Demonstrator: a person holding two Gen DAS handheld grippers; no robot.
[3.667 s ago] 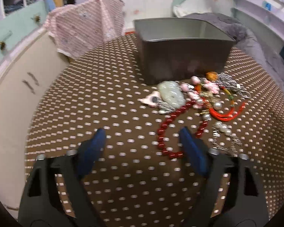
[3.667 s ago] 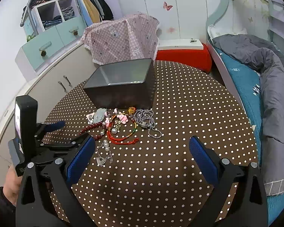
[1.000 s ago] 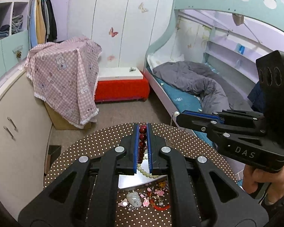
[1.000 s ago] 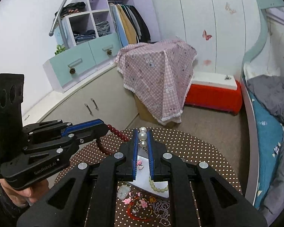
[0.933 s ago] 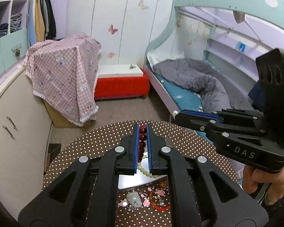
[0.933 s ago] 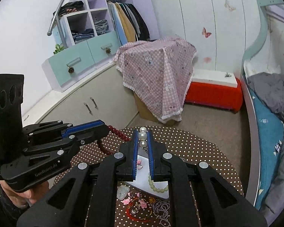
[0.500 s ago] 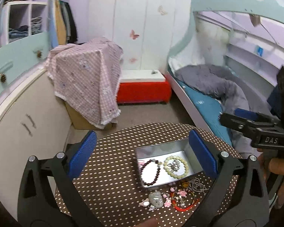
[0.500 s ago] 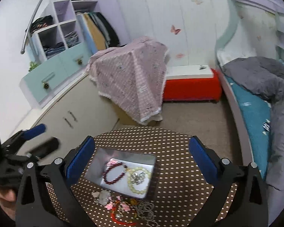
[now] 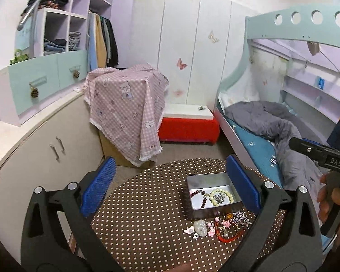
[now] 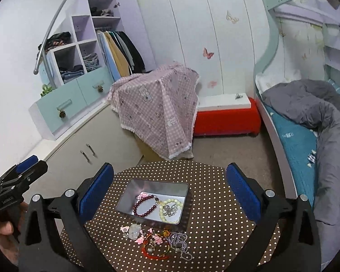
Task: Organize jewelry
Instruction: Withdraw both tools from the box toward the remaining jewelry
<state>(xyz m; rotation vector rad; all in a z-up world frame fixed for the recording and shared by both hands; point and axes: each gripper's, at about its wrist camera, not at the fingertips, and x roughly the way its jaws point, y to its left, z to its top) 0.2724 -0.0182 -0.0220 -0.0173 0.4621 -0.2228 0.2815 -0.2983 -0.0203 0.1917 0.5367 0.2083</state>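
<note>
A grey metal tin [image 9: 193, 179] [image 10: 127, 195] stands on the round dotted table [image 9: 142, 215] [image 10: 210, 215]. In it lie a dark red bead bracelet [image 9: 202, 200] [image 10: 145, 207] and a pale green bead bracelet [image 9: 222, 196] [image 10: 171, 210]. In front of the tin lies a loose pile: a jade pendant [image 9: 200, 226] [image 10: 134, 229], a red cord bracelet [image 9: 229, 235] [image 10: 156, 249], pink charms and a silver chain [image 10: 181, 241]. My left gripper [image 9: 170, 185] and right gripper [image 10: 170, 188] are both open and empty, held high above the table.
A cabinet [image 9: 45, 149] stands left of the table. A pink checked cloth [image 10: 158, 104] covers a box behind it. A red bench [image 10: 226, 115] and a bunk bed with a grey duvet [image 10: 317, 113] are at the right.
Both grippers, earlier shut on the red and the pale bead bracelets over the tin, have opened. Both bracelets now lie in the tin. The grippers have drawn back and apart.
</note>
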